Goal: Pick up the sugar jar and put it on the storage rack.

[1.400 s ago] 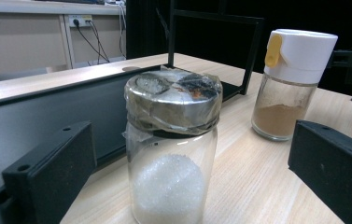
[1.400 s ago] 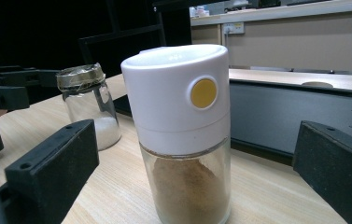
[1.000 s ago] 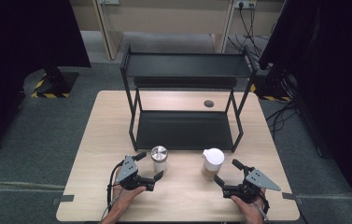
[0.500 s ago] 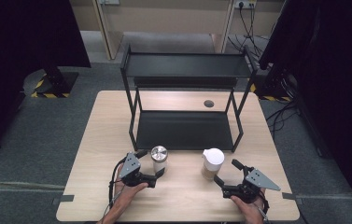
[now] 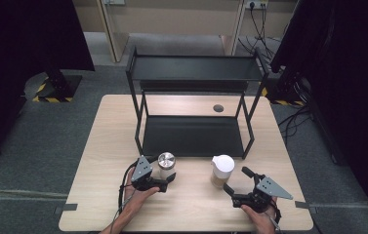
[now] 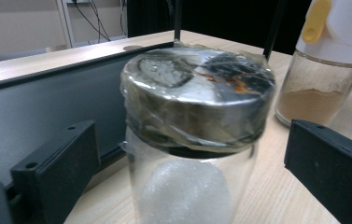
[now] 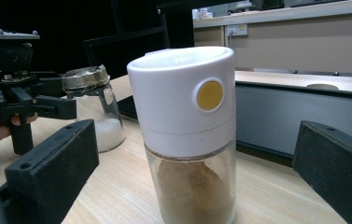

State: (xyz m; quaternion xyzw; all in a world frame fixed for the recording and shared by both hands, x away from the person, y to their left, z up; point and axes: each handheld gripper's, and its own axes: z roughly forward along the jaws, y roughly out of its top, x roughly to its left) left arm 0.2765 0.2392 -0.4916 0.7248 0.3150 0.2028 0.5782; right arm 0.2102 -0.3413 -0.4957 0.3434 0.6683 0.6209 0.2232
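Two jars stand on the table (image 5: pixel 98 161), one between the jaws of each gripper: a glass jar with a metal lid (image 5: pixel 166 165) sits inside the left gripper (image 5: pixel 168 178), whose jaws have just been closing yet stand apart from the glass on both sides. A white-capped spice jar (image 5: pixel 221 170) stands between the spread jaws of the right gripper (image 5: pixel 234 181), untouched, and one black two-tier rack (image 5: pixel 194 68) rises just beyond both jars.
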